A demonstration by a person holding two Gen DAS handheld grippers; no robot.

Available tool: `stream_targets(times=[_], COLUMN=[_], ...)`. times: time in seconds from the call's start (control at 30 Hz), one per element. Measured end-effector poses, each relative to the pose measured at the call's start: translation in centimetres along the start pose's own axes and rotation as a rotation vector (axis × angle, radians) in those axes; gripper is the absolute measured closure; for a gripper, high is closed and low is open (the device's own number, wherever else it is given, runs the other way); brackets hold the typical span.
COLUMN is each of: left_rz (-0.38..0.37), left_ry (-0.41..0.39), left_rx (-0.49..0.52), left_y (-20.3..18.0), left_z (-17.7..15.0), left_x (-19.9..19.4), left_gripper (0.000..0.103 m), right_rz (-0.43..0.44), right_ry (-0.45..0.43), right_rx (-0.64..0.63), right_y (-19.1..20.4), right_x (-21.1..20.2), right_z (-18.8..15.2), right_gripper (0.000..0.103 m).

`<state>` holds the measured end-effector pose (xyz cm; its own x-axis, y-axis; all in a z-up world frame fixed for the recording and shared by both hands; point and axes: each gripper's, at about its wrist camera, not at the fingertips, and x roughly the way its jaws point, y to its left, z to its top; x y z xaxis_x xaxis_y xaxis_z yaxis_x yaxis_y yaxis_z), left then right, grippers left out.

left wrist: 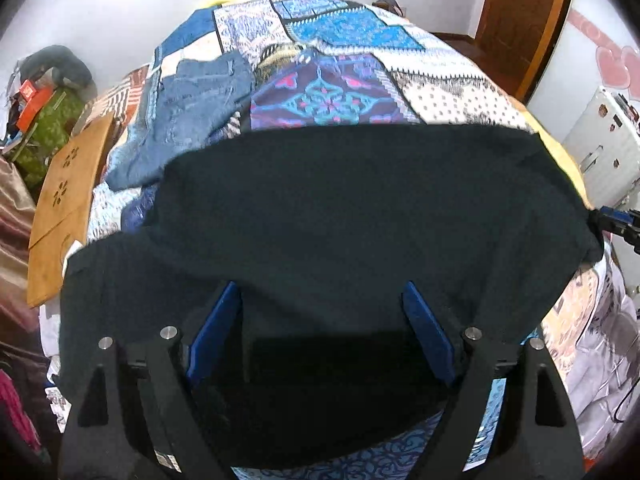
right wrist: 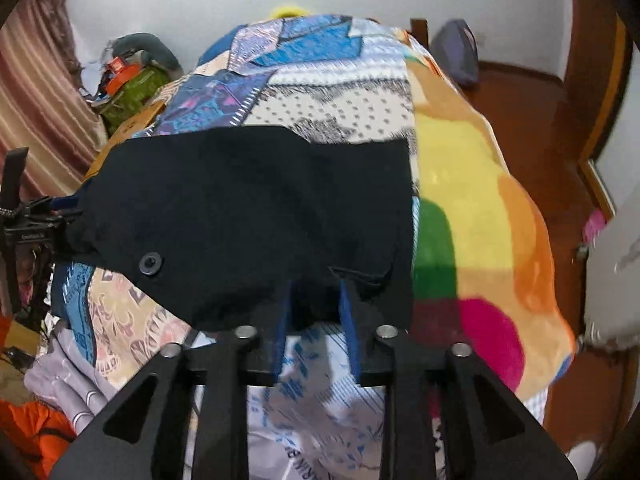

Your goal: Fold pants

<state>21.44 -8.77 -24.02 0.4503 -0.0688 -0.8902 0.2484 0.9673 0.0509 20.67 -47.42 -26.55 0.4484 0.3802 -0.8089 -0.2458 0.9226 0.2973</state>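
Left gripper (left wrist: 322,328): lowest in the left wrist view, fingers (left wrist: 216,332) spread wide, standing over the black pants (left wrist: 360,208) with nothing pinched between them.
Right gripper (right wrist: 316,312): bottom centre of the right wrist view, fingers (right wrist: 347,320) only narrowly apart at the near hem of the cloth; I cannot tell whether they still pinch it.
Pants: spread fairly flat across the middle of both views on the patchwork bed cover (left wrist: 332,92), button (right wrist: 150,263) at lower left.
Jeans (left wrist: 192,108): a separate pair, upper left, bunched.
Progress: judged partly folded; edges look uneven, so more folds and smoothing remain.
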Motion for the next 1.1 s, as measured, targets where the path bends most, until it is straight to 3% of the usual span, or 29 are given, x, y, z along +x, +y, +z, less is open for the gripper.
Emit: stream_targets(times=[0.13, 0.3, 0.63, 0.67, 0.77, 0.97, 1.1], left_rz=[0.013, 0.016, 0.033, 0.038, 0.043, 0.034, 0.033], left_ry=[-0.035, -0.041, 0.034, 0.042, 0.061, 0.062, 0.063], left_rx=[0.008, 0.003, 0.019, 0.024, 0.035, 0.016, 0.019], left_y=[0.2, 0.1, -0.2, -0.4, -0.6, -0.4, -0.4], left_z=[2.5, 6.0, 8.3, 8.2, 7.7, 7.3, 7.3], left_x=[-0.6, 0.6, 5.4, 5.7, 6.5, 7.4, 7.4], left_gripper=[0.019, 0.019, 0.019, 0.019, 0.019, 0.012, 0.011], right_rz=[-0.012, -0.049, -0.074, -0.07, -0.07, -0.164, -0.196], right_ry=[-0.068, -0.14, -0.026, -0.034, -0.062, -0.076, -0.131], right_rx=[0.003, -0.021, 0.036, 0.041, 0.02, -0.143, -0.157], right_y=[-0.6, -1.2, -4.5, -4.6, -4.4, -2.1, -2.4], right_x=[-1.5, -1.1, 6.8, 6.9, 6.6, 6.4, 5.3], right_z=[1.2, 3.8, 5.7, 5.6, 5.7, 5.6, 6.2], right_gripper=[0.064, 0.063, 0.063, 0.064, 0.087, 0.095, 0.097])
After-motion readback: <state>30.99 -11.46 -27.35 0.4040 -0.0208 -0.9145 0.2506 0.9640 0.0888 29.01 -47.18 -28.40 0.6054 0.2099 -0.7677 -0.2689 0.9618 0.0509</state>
